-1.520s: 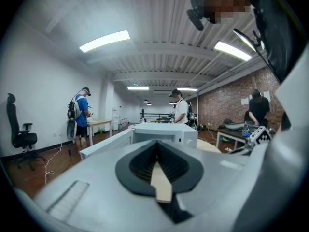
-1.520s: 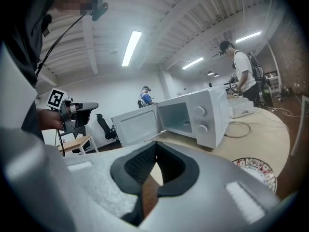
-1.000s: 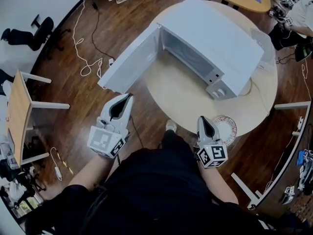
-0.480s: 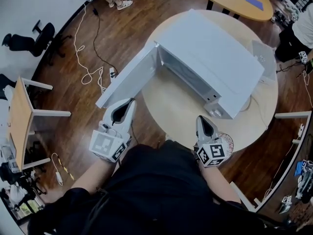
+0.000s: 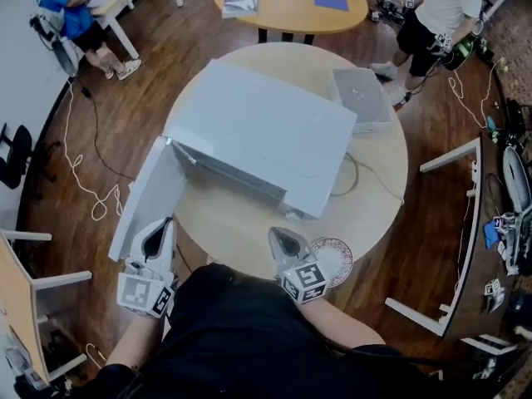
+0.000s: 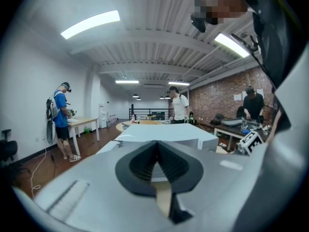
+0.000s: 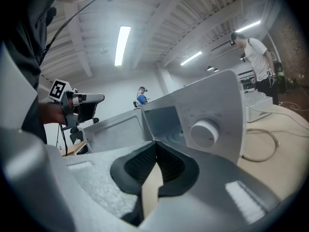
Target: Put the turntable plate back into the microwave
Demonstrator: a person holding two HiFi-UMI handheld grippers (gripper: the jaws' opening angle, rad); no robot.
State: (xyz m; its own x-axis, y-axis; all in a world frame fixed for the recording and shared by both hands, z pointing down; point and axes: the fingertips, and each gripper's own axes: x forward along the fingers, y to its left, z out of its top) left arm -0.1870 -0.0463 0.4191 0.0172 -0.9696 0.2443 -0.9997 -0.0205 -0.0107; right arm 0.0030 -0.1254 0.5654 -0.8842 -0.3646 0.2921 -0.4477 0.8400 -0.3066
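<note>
Nearest to us, our left gripper (image 5: pixel 165 224) and our right gripper (image 5: pixel 274 233) both have their jaws clenched together, with nothing between them. The left gripper is out past the worktop's (image 5: pixel 378 181) near left edge, by the lower end of the open microwave door (image 5: pixel 148 196). The right gripper is over the near edge of the round worktop. Just beside it, on its right, the plate (image 5: pixel 337 258) lies flat on the worktop, white with a patterned rim and partly hidden behind the gripper; we cannot tell if they touch. The plate is outside the microwave (image 5: pixel 258 127), which stands farther in, at the middle of the worktop. Its door is swung out to our left, and its knob (image 7: pixel 204 132) is on the front corner nearest the right gripper. Beyond it is another round table (image 5: pixel 287 7).
</note>
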